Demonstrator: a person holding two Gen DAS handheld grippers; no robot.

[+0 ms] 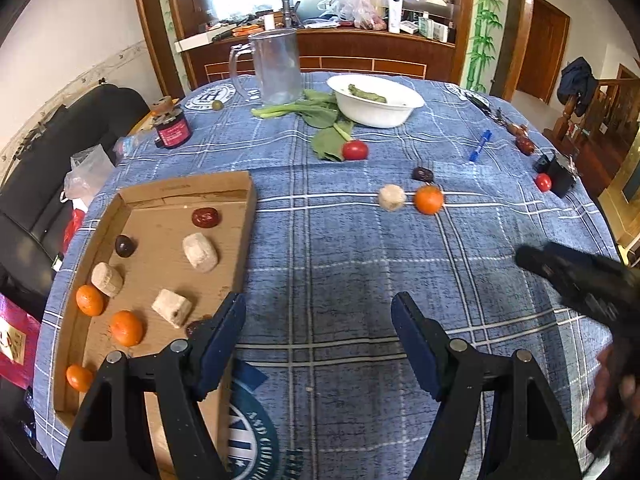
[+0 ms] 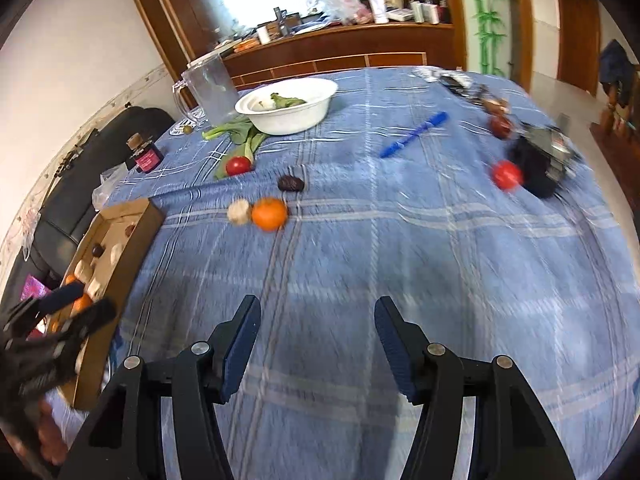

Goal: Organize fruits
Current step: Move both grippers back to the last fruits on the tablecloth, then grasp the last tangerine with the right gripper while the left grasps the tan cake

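Both tongs are released and grasp nothing: left gripper (image 1: 318, 312) over the cardboard tray's (image 1: 250, 216) near edge, right gripper (image 2: 316, 316) beyond it, short of a tangerine (image 2: 269, 213).

The right gripper (image 2: 316, 320) hangs over bare blue checked cloth (image 2: 400, 248), jaws apart, nothing between them. Farther off, an orange (image 2: 269, 213) touches a pale lump (image 2: 239, 212).

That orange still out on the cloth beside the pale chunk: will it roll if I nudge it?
Probably: the orange looks round and sits on flat tablecloth, so a push likely rolls it. The pale chunk close alongside may get bumped. Its rind looks firm enough for a gentle pinch.
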